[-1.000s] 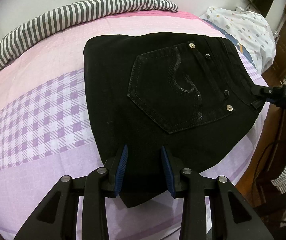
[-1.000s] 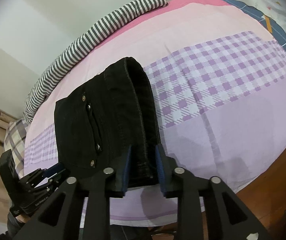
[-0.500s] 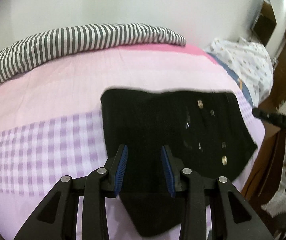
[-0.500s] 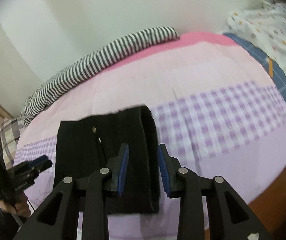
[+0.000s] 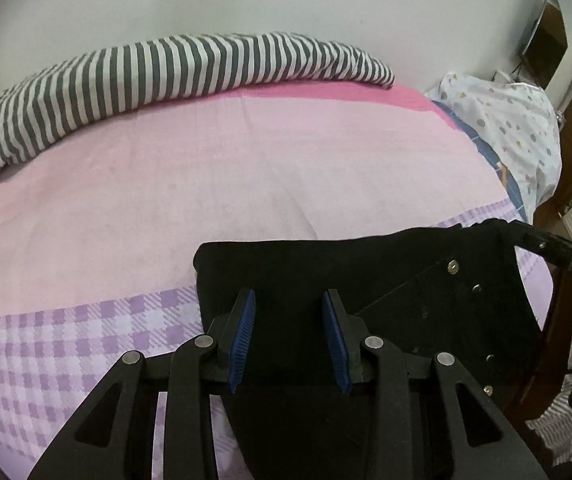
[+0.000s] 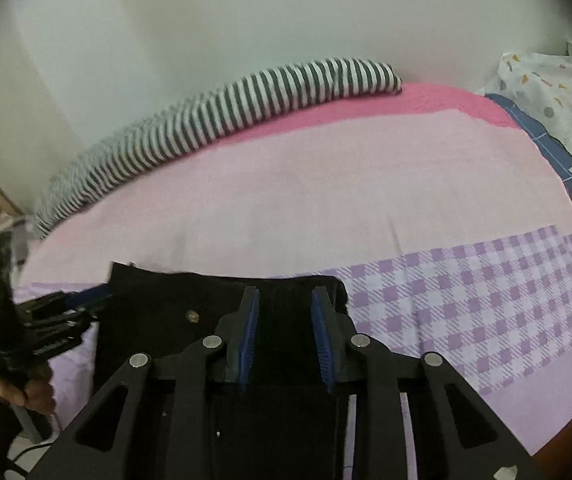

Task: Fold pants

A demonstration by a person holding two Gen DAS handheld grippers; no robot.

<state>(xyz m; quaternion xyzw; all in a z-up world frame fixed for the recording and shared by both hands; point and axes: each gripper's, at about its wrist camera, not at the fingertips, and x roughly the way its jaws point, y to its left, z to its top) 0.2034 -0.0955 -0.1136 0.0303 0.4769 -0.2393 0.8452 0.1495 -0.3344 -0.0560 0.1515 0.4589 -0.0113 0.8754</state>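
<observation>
Pants [image 5: 325, 276], black and folded into a thick pad, lie on the near edge of the bed [image 5: 246, 168], on the purple checked part of its pink and purple sheet. A long striped blanket [image 5: 158, 72] is rolled up along the far edge of the bed, by the wall. A white spotted pillow [image 5: 513, 132] sits at the far right corner.

The left gripper [image 5: 287, 338] is over the pants, and its blue fingers [image 5: 242, 336] are apart with black cloth showing between them (I cannot tell if they touch it). The right gripper [image 6: 284, 334] is over the pants too, near their folded side, and its blue fingers [image 6: 248, 340] are also apart. Small silver studs [image 5: 453, 266] shine on the pants near the pocket.
</observation>
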